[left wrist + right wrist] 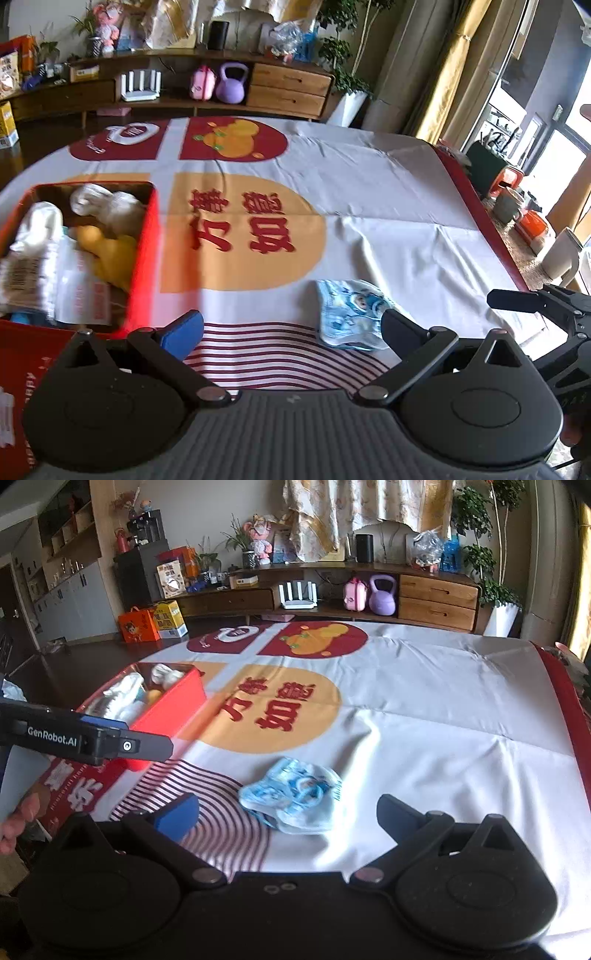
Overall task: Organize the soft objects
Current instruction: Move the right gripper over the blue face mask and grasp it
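Note:
A small light-blue printed cloth lies crumpled on the tablecloth, just in front of my left gripper and touching neither finger. That gripper is open and holds nothing. In the right wrist view the same cloth lies between and slightly ahead of the spread fingers of my right gripper, which is open and empty. A red box at the left holds several soft things: white cloths, a yellow piece and plastic packets. The left gripper shows from the side, in front of the red box.
A printed tablecloth covers the table; its red border marks the right edge. The right gripper reaches in at the right edge of the left wrist view. A hand shows at the far left. A wooden sideboard stands beyond the table.

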Motion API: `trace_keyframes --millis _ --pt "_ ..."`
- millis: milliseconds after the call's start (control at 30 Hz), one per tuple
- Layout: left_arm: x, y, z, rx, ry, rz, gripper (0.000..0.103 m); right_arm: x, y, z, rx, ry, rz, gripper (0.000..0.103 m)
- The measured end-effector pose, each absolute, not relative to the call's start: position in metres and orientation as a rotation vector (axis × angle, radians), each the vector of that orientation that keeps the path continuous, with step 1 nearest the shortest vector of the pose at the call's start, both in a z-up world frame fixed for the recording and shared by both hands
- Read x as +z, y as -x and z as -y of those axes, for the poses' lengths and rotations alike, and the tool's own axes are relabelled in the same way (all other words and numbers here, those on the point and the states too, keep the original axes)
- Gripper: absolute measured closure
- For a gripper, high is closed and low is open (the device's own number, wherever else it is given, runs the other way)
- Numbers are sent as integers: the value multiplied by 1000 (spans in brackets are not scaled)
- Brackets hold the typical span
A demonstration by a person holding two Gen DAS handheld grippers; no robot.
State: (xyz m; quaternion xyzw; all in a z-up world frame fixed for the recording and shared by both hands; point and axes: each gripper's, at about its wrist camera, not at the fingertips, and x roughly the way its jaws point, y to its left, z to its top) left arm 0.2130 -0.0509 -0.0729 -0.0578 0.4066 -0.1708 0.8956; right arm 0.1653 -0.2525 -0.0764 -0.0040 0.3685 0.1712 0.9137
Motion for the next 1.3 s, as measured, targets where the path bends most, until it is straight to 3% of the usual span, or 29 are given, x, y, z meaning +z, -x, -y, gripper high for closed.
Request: trace_keyframes --millis 567,1000,1300 --pt "-108 -217 90 -447 71 -887 0 -106 -170 291 339 -30 -807 5" --pt "-129 -218 63 -388 86 -913 0 -124 -202 255 435 85 -827 18" --pt "-135 -210 43 -358 101 -907 0 -150 -233 229 419 194 -856 18"
